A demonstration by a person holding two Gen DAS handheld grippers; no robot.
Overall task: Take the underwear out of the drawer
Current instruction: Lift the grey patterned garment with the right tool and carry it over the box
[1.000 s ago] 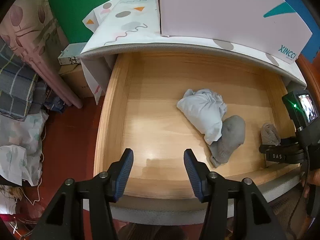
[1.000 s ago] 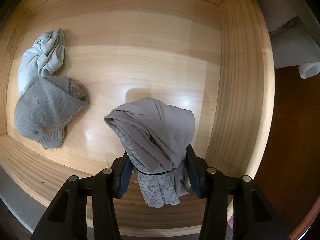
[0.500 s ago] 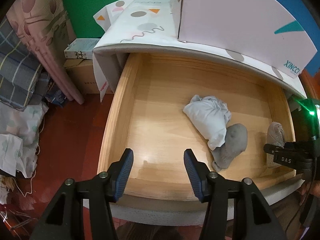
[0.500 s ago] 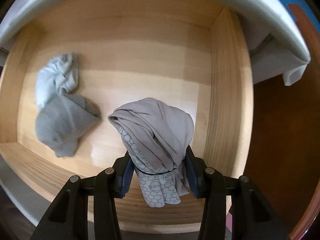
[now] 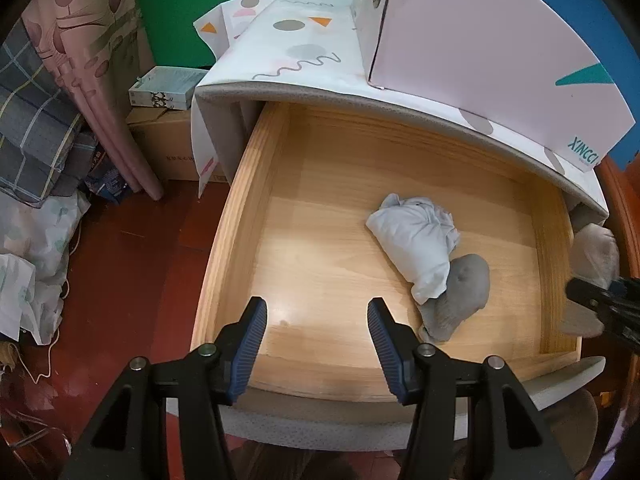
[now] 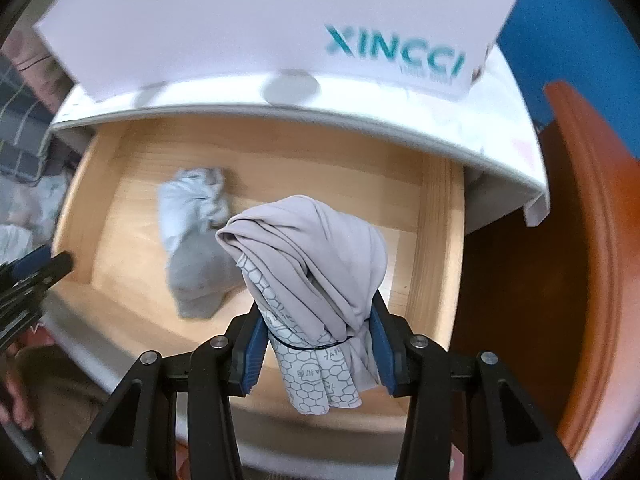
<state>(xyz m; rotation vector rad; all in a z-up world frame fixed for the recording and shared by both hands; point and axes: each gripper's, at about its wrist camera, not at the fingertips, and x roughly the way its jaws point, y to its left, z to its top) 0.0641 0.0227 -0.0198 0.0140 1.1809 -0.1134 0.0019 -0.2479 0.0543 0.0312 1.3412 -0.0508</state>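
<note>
The right claw is clamped on a rolled bundle of taupe underwear, its blue pads pressing both sides of the roll just below a thin black band; a hexagon-printed layer hangs out beneath the grip. The bundle sits above the open wooden drawer, toward the drawer's 3 o'clock side, clear of the drawer floor. At 9 o'clock from the bundle, down on the drawer floor, lie two more pieces — a pale blue-white crumpled garment and a grey knitted one touching it.

The left claw stands half open with nothing between its pads, over the drawer's front edge. In its view the pale garment and the grey one lie toward 2 o'clock, while the held underwear shows at 3 o'clock, over the drawer's right wall, with the tip of the right claw just below it.

Above the drawer, at 12 o'clock, a white worktop with coloured shapes carries a white box lettered XINCCI. The floor at 9 o'clock is dark red.
</note>
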